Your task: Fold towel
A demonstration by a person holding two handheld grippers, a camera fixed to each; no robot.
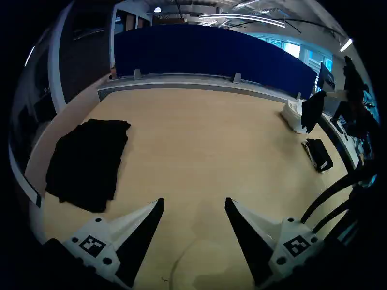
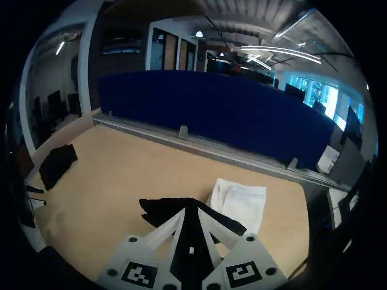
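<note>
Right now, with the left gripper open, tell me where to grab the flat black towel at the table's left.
The black towel lies flat, so only its edges offer a bite. Probably pinch its near right corner, bringing the left gripper in low from the bare table beside it; that corner lies closest to the open fingers.

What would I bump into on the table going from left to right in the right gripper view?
dark folded towel → black towel pinched in the right gripper → white towel
</note>
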